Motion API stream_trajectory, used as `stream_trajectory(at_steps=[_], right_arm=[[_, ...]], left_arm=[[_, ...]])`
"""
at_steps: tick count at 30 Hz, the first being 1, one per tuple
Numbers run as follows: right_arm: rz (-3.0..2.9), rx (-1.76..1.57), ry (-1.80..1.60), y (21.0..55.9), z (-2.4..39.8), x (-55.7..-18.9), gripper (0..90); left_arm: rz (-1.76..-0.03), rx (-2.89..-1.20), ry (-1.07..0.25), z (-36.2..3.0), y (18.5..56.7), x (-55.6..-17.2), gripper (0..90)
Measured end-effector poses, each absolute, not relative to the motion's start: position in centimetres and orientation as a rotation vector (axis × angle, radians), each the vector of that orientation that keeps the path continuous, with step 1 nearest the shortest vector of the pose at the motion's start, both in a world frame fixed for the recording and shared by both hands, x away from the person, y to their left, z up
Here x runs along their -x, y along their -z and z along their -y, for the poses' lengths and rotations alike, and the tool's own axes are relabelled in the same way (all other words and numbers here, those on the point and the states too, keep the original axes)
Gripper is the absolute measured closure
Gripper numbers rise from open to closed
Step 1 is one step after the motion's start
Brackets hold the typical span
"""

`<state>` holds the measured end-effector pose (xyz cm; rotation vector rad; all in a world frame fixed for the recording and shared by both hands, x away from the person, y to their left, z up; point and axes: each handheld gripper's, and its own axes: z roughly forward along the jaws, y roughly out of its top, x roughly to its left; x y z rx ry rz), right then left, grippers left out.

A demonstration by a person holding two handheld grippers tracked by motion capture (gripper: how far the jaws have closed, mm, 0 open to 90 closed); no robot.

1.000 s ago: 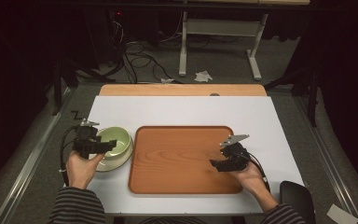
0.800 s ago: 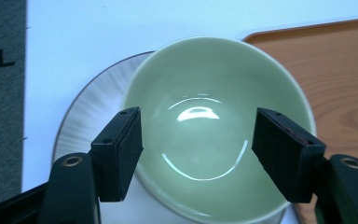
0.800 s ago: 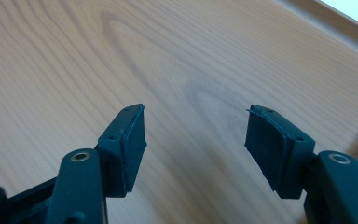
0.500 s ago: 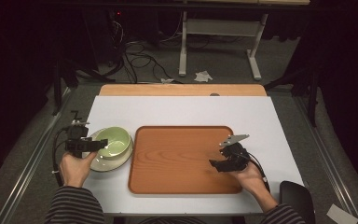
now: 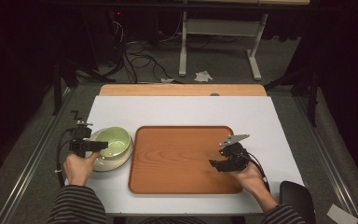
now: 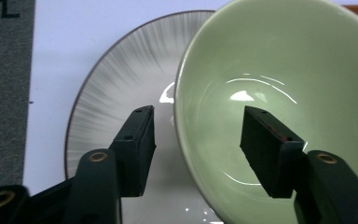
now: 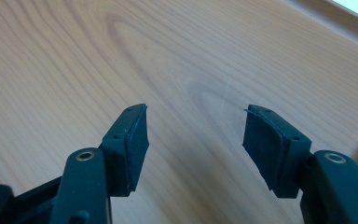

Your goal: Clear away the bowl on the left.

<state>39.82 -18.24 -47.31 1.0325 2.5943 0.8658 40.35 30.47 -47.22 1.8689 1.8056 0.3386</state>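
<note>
The green bowl [image 5: 113, 141] sat on a pale ribbed plate [image 5: 103, 163] at the tabletop's [image 5: 177, 112] nine o'clock side, just beside the wooden tray [image 5: 182, 158]. The left claw [image 6: 196, 140] straddled the bowl's near rim, one pad outside and one inside; its jaws had just been closing but did not yet pinch. The glazed ceramic looked stiff, slick and breakable, likely moderately heavy, so the rim wall seemed the best hold. The right claw [image 7: 196, 144] hung spread over the tray, holding nothing.
</note>
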Motion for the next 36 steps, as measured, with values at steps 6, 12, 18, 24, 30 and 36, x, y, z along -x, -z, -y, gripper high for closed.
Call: stream_trajectory(at_steps=[6, 12, 18, 24, 30, 36], right_arm=[[-2.596, -1.034, -0.873, 47.3, 18.2, -39.8, 42.4], [-2.605, -1.038, -0.871, 47.4, 18.1, -39.8, 42.6], [-2.599, -1.042, -0.874, 47.3, 18.1, -39.8, 42.7], [-2.605, -1.031, -0.876, 47.4, 18.1, -39.8, 42.4], [-2.601, -1.024, -0.875, 47.4, 18.1, -39.8, 42.2], [-2.598, -1.015, -0.873, 47.4, 18.0, -39.7, 41.9]], left_arm=[[-1.817, -1.874, -0.32, -30.6, 47.7, -40.6, 58.1], [-1.844, -1.851, -0.26, -31.2, 48.4, -40.9, 66.6], [-1.848, -1.817, -0.219, -31.5, 48.7, -41.1, 75.7], [-1.86, -1.785, -0.206, -31.6, 48.7, -41.3, 80.9], [-1.861, -1.747, -0.184, -32.0, 48.7, -41.4, 83.3], [-1.835, -1.714, -0.162, -32.2, 48.5, -41.4, 83.6]])
